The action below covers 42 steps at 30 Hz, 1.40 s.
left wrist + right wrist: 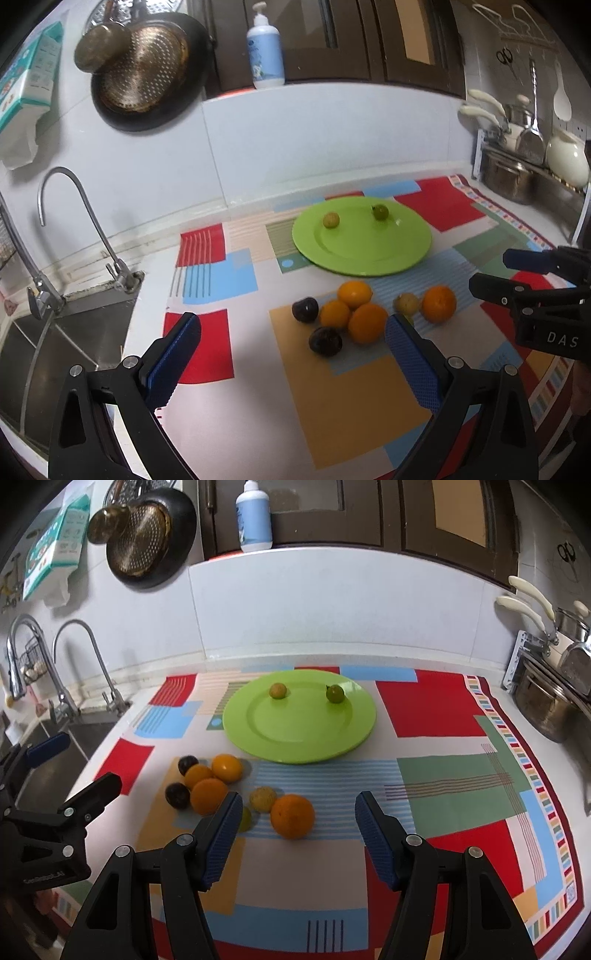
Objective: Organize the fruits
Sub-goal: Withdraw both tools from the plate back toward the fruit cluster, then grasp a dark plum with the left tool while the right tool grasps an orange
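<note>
Both hand-held grippers, left and right, hover spread apart and empty; likely next, the right closes on the orange at twelve o'clock for the plate.

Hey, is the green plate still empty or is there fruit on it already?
Not empty. The green plate holds two small greenish fruits near its far side; the oranges and dark fruits lie on the mat.

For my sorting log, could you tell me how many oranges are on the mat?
4. Three oranges cluster together. The fourth sits apart to their right, nearest the right claw. None appears hidden.
</note>
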Motion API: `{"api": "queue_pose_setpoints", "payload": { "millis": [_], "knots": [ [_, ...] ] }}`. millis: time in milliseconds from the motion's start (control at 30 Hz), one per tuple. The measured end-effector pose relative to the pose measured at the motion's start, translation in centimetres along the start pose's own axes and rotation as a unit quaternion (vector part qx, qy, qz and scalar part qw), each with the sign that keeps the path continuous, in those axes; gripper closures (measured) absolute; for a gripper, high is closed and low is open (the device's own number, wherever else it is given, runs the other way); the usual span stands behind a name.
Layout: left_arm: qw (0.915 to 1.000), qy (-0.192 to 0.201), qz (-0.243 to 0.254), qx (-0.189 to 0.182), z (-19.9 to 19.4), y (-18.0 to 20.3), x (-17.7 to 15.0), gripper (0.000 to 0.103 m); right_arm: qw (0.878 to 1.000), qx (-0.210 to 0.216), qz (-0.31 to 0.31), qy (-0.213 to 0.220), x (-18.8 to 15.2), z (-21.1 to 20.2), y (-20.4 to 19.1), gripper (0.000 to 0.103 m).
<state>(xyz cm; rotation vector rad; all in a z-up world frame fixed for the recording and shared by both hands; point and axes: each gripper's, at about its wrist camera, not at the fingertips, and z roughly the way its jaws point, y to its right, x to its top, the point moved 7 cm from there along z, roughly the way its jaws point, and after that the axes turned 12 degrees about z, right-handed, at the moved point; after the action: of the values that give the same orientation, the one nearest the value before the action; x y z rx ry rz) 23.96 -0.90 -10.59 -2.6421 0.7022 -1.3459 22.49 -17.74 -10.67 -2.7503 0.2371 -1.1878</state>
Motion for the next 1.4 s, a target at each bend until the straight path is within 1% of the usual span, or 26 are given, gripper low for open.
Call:
{"api": "queue_pose_setpoints", "payload": {
  "millis": [133,267,400,600,833,933,1000,1033,1067,1133,1233,1333,1400],
  "knots": [
    [0.9998,-0.017,-0.001,-0.012,1.5,0.2,-0.8,0.003,1.000,0.004,-0.001,-0.020,-0.5,1.2,0.0,0.039],
    [0.9991,-0.037,0.000,-0.022,2.9,0.5,-1.6,0.007,0.999,0.004,-0.005,-0.041,-1.1,2.5,-0.2,0.039],
    [0.9982,-0.051,0.002,-0.032,4.1,0.8,-2.2,0.009,0.998,0.006,-0.002,-0.061,-1.7,3.7,-0.2,0.039],
    [0.9968,-0.067,0.006,-0.043,5.7,1.3,-2.8,0.013,0.997,0.005,0.002,-0.079,-2.3,5.2,0.2,0.039],
    [0.9950,-0.080,0.010,-0.059,7.6,2.0,-3.1,0.021,0.995,0.006,0.004,-0.095,-2.6,6.5,0.5,0.040],
    [0.9943,-0.084,0.013,-0.064,8.3,2.1,-3.0,0.025,0.995,0.008,0.006,-0.102,-2.7,7.2,0.6,0.045],
    [0.9944,-0.082,0.010,-0.066,8.5,2.1,-3.0,0.027,0.994,0.009,0.007,-0.105,-2.7,7.4,0.6,0.045],
    [0.9944,-0.081,0.009,-0.067,8.5,2.1,-2.9,0.030,0.994,0.010,0.006,-0.106,-2.7,7.5,0.6,0.045],
    [0.9943,-0.082,0.010,-0.067,8.6,2.1,-2.9,0.034,0.994,0.011,0.005,-0.107,-2.7,7.6,0.6,0.048],
    [0.9934,-0.087,0.009,-0.073,8.9,2.2,-3.0,0.039,0.994,0.015,0.003,-0.110,-2.7,7.8,0.4,0.051],
    [0.9916,-0.096,0.002,-0.088,9.2,2.4,-3.3,0.048,0.994,0.020,0.000,-0.111,-2.6,8.1,0.2,0.051],
    [0.9906,-0.097,-0.003,-0.095,9.4,2.5,-3.4,0.058,0.993,0.022,-0.005,-0.112,-2.5,8.3,0.1,0.055],
    [0.9900,-0.097,-0.006,-0.102,9.5,2.6,-3.3,0.063,0.993,0.023,-0.006,-0.112,-2.4,8.5,0.1,0.055]
  ]
}}
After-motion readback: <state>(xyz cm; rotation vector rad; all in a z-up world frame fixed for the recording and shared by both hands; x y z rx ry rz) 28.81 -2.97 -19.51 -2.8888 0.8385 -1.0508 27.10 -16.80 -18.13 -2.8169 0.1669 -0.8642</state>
